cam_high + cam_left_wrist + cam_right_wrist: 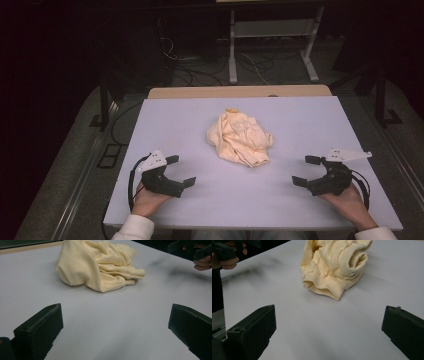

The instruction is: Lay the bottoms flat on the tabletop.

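Observation:
A crumpled pale yellow garment (240, 138) lies in a heap near the middle of the white table (300, 115). My left gripper (181, 170) rests low at the front left, jaws wide open, nothing between them. My right gripper (306, 170) sits at the front right, also open and empty. Both point inward at the cloth from a short distance. In the left gripper view the garment (97, 265) lies ahead beyond my left gripper (115, 322). The right gripper view shows a ribbed hem on the garment (334, 265), well past my right gripper (329, 322).
A wooden tabletop edge (240, 92) shows behind the white surface. Beyond it are a metal stand (272, 45) and cables on a dark floor. Bare table surrounds the cloth on all sides.

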A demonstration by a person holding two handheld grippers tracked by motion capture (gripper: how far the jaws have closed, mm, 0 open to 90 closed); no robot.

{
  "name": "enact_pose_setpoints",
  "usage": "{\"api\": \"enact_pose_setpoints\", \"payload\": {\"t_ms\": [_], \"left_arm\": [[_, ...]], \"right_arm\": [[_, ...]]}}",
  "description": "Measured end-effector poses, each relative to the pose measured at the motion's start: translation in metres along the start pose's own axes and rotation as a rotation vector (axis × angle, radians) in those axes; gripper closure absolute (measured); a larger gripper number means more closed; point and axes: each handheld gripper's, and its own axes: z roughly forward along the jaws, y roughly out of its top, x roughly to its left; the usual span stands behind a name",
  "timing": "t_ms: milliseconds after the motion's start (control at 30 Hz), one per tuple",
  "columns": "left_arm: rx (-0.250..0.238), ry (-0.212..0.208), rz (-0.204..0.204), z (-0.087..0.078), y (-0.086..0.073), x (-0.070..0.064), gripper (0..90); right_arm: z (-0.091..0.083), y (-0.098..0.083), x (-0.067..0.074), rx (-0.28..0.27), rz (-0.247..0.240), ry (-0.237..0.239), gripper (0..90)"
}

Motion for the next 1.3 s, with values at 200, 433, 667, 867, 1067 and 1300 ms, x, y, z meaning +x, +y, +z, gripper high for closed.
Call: {"api": "enact_pose_setpoints", "payload": {"t_ms": [200,433,667,867,1067,1300], "left_arm": [[-0.003,0.002,0.001,-0.001,0.000,-0.001,0.0],[0.003,0.003,0.003,0.000,0.001,-0.001,0.0],[-0.006,0.001,-0.004,-0.001,0.002,-0.002,0.0],[-0.004,-0.001,0.005,-0.001,0.004,-0.004,0.0],[0.006,0.012,0.002,0.001,0.007,-0.005,0.0],[0.024,0.015,0.015,0.005,0.017,-0.006,0.0]], "right_arm": [[0.000,0.000,0.000,0.004,0.003,-0.004,0.0],[0.001,0.000,0.000,0.011,0.007,-0.002,0.0],[0.000,0.000,0.000,0.009,0.011,-0.006,0.0],[0.000,0.001,-0.001,0.010,0.027,-0.012,0.0],[-0.002,0.005,0.001,-0.003,0.021,-0.020,0.0],[-0.003,0.023,0.005,0.033,-0.008,-0.012,0.0]]}}
